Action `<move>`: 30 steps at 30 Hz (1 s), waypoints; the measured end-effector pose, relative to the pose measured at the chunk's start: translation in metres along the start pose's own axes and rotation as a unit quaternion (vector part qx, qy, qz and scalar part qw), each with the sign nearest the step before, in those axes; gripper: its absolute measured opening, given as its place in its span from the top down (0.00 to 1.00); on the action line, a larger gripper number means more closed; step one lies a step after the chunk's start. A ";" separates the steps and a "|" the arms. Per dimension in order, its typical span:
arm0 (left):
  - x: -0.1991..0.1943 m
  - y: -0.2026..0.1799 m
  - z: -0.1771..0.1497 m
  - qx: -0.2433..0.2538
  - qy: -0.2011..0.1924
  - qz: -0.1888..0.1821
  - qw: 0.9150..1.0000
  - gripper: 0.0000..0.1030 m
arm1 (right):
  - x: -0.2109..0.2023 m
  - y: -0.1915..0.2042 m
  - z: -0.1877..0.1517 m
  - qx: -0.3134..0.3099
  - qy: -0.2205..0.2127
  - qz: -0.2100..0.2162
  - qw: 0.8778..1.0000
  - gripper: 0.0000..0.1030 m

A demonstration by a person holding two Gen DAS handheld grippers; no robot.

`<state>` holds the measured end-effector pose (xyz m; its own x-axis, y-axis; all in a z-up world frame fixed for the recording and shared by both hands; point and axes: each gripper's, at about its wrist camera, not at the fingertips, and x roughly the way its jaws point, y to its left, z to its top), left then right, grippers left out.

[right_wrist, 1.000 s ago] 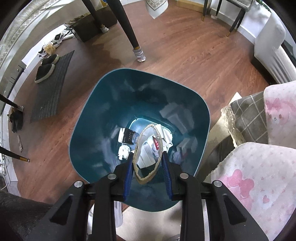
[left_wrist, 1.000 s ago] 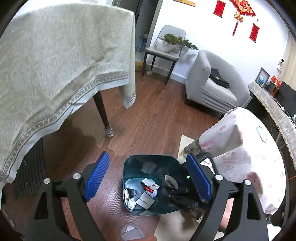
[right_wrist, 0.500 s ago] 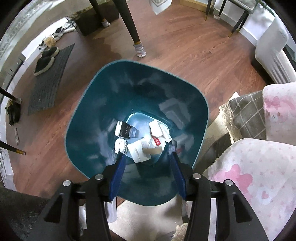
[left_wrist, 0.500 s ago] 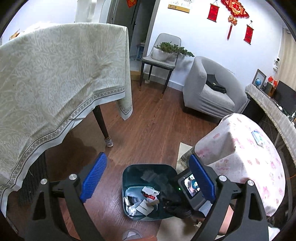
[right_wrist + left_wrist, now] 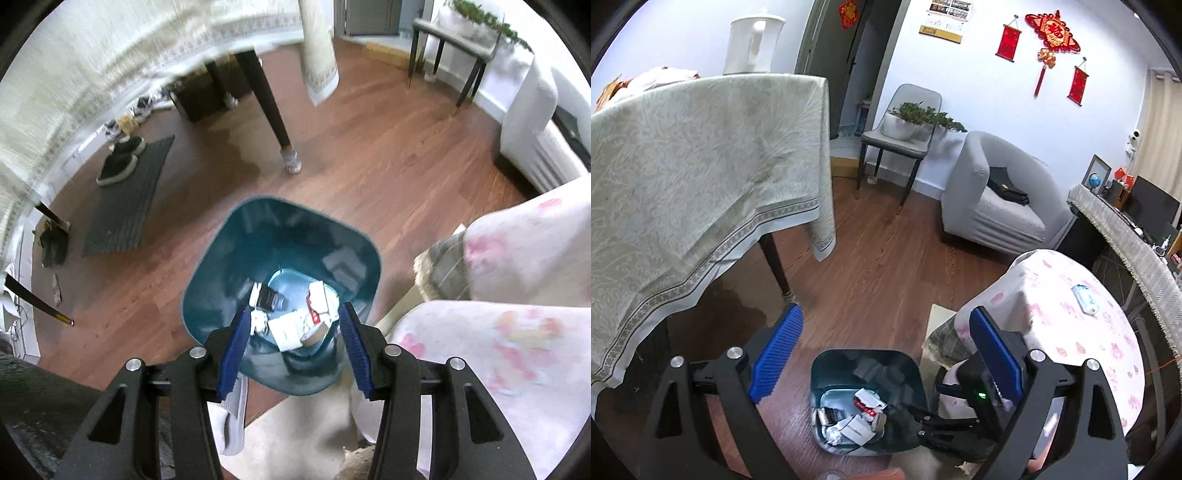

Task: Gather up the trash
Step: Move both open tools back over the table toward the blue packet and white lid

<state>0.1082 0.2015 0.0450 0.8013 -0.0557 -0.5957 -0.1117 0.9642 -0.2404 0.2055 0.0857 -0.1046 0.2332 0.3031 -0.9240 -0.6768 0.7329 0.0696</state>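
Two blue-padded black grippers hover above a teal plastic waste bin [image 5: 280, 266] on the wooden floor.
Right gripper [image 5: 293, 350], jaws spread wide and empty, sits directly over crumpled paper trash [image 5: 295, 317] lying inside; lifting straight up should avoid snagging the rim. Left gripper [image 5: 882, 354] likewise gapes empty.

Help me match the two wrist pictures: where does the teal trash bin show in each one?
Left wrist: the teal trash bin sits at bottom center, between the open left tool's fingers.
Right wrist: the bin fills the lower center, just past the open right tool.
Shared landmark: the dark table leg.
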 end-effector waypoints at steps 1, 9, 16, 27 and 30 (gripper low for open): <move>0.001 -0.005 0.001 0.002 0.000 -0.001 1.000 0.09 | -0.008 -0.001 0.000 0.001 -0.009 0.002 1.000 0.51; 0.006 -0.033 0.007 0.015 -0.007 -0.011 1.000 0.09 | -0.072 -0.023 0.001 0.015 -0.078 -0.001 0.997 0.51; 0.017 -0.068 0.007 0.035 -0.003 -0.024 0.999 0.09 | -0.111 -0.053 -0.008 0.042 -0.119 -0.015 0.992 0.50; 0.039 -0.116 0.004 0.058 0.008 -0.046 0.997 0.08 | -0.143 -0.106 -0.038 0.087 -0.143 -0.050 0.985 0.43; 0.043 -0.128 0.003 0.064 0.011 -0.050 0.997 0.08 | -0.151 -0.119 -0.046 0.097 -0.148 -0.061 0.982 0.43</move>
<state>0.1586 0.0768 0.0525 0.7914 -0.1580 -0.5905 0.0459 0.9787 -0.2003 0.2184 -0.0751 0.0093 0.5167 0.3493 -0.7817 -0.4928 0.8679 0.0620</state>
